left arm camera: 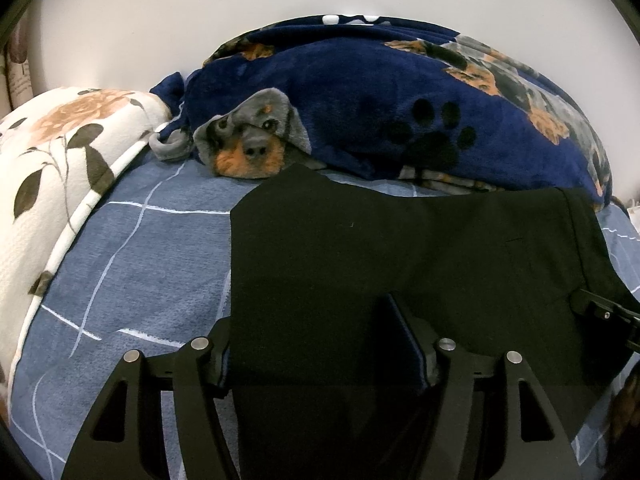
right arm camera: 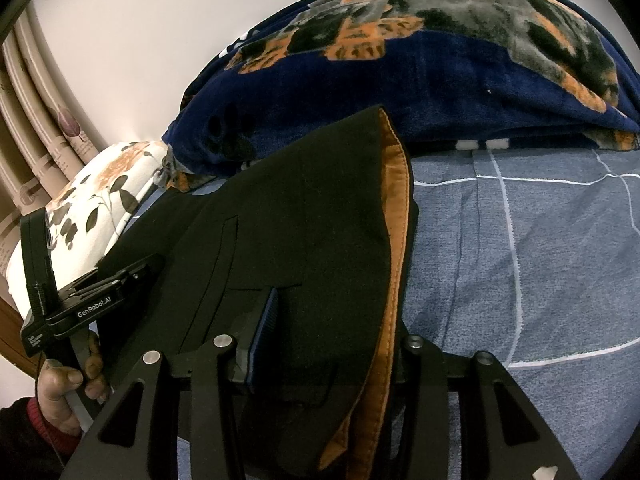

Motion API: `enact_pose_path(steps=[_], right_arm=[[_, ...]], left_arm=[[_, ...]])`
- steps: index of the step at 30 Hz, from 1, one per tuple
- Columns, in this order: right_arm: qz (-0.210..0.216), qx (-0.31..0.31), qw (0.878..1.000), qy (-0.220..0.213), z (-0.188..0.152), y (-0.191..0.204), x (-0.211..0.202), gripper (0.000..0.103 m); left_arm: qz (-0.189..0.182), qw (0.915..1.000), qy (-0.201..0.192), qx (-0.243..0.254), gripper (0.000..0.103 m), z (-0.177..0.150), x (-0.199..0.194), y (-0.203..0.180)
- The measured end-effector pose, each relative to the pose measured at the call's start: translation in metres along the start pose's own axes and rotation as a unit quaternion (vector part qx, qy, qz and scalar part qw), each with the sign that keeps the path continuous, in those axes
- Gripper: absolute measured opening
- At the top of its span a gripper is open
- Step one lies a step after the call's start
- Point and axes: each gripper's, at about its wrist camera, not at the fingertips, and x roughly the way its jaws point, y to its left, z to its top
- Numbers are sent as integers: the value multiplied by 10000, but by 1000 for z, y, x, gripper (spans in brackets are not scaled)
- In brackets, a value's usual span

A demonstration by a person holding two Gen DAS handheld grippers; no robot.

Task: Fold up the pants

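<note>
The black pants (left arm camera: 400, 248) lie on the bed, folded into a broad dark slab of matte, smooth cloth that fills the 6 o'clock half of the left wrist view; in the right wrist view the same pants (right arm camera: 304, 216) rise to a peak at 12 o'clock, with a tan-orange lining (right arm camera: 396, 216) showing along their edge toward 3 o'clock and a slit pocket seam toward 9 o'clock. The left gripper (left arm camera: 320, 356) has cloth between its jaws, which stand fairly wide apart; whether the blue-ribbed pads press the cloth I cannot tell. The right gripper (right arm camera: 332, 340) likewise straddles the waist edge, jaws narrower, the grip unclear. A hand (right arm camera: 68, 392) in a dark sleeve with a red cuff holds the left gripper's handle at 8 o'clock. The bed sheet (left arm camera: 140, 280) is blue-grey with thin white grid lines. Beyond the pants, at 12 o'clock, lies a heaped plush navy blanket (left arm camera: 360, 100) printed with dogs and black paw marks. At 9 o'clock sits a white pillow (left arm camera: 60, 152) with orange flowers and dark leaves. A pale plain wall (left arm camera: 140, 20) stands behind, and a patterned curtain (right arm camera: 44, 140) hangs at 9 o'clock in the right view
</note>
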Motion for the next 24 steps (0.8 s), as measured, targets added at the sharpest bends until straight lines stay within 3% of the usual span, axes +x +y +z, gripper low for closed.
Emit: enact_pose_path(steps=[24], right_arm=[[-1, -12, 10000, 15, 2, -1, 3, 40]], left_arm=[[26, 10000, -1, 4, 67, -1, 0, -1]])
